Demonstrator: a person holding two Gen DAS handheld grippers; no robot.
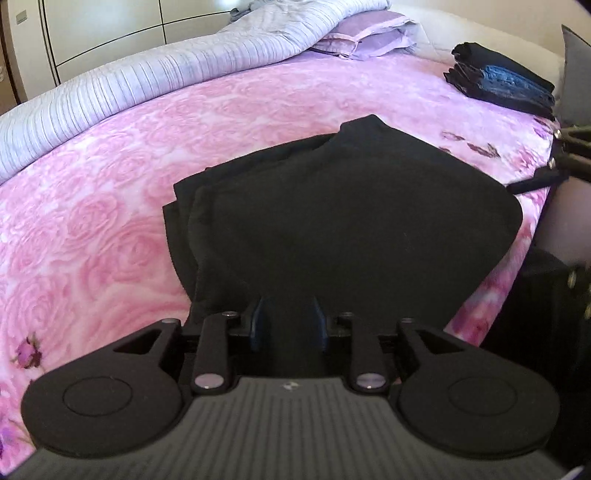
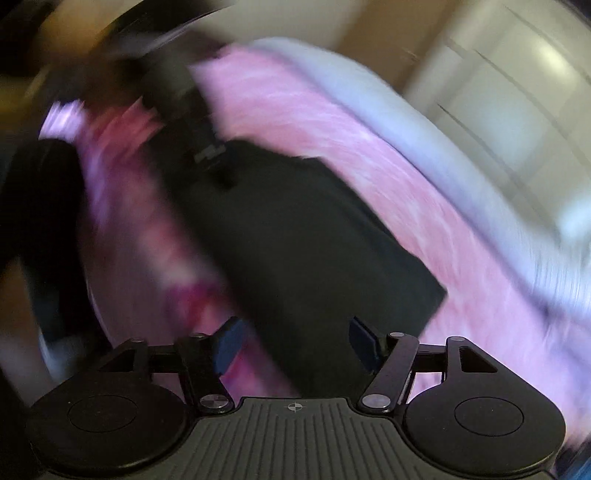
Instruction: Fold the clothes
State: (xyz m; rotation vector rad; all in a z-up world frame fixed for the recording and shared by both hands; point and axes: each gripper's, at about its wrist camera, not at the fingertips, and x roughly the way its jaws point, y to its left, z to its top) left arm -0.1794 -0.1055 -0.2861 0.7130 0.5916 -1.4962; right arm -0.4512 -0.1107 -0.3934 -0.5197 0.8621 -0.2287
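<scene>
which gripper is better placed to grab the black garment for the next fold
Probably the left. The left gripper sits steady right at the near edge of the black garment, cloth between its blue pads. The right gripper view is motion-blurred, jaws wide.

Black garment (image 1: 343,206), folded flat in layers (edges uneven), on pink bedspread (image 1: 110,192)

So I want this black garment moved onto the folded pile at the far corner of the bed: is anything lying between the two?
Nothing visible does. Between the black garment and the folded pile only the bare pink bedspread shows. The rolled quilt and pillow lie off to the far left.
</scene>
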